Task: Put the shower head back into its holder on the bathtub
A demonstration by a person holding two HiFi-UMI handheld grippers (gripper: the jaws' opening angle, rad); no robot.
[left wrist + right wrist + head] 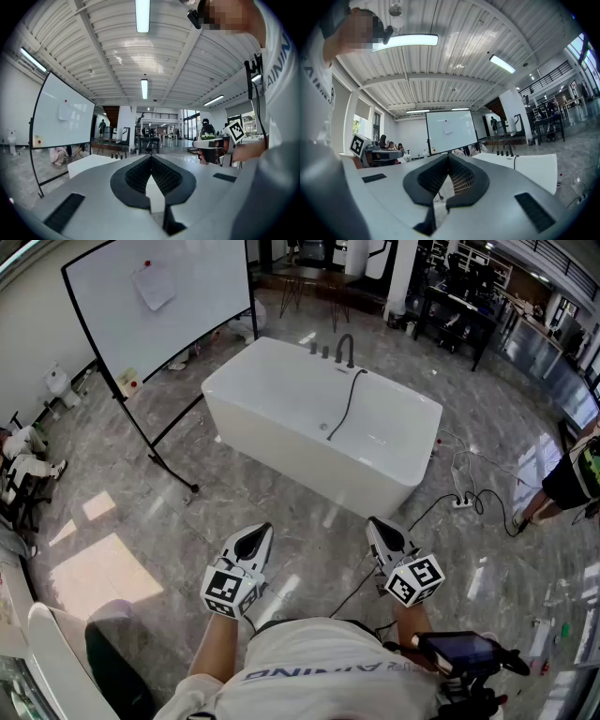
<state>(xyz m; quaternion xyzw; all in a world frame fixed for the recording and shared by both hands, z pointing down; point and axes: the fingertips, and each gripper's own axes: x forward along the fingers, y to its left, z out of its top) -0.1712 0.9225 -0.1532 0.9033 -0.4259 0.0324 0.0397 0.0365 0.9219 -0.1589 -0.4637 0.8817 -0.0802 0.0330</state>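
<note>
A white bathtub [281, 418] stands in the middle of the floor, some way ahead of me. On its far rim are a black faucet [346, 348] and small black fittings [319, 350]. A dark hose [348, 401] runs from the rim down into the tub, and the shower head [327, 432] lies at its end on the tub bottom. My left gripper [253, 542] and right gripper [382, 534] are held level near my body, short of the tub. Both are shut with nothing between the jaws. In the right gripper view the tub [529, 166] shows to the right.
A whiteboard on a black stand [159, 296] is left of the tub, its foot reaching toward the tub's near left corner. A power strip with cables [461, 502] lies on the floor at the right. A person [574, 474] stands at the right edge. Tables fill the background.
</note>
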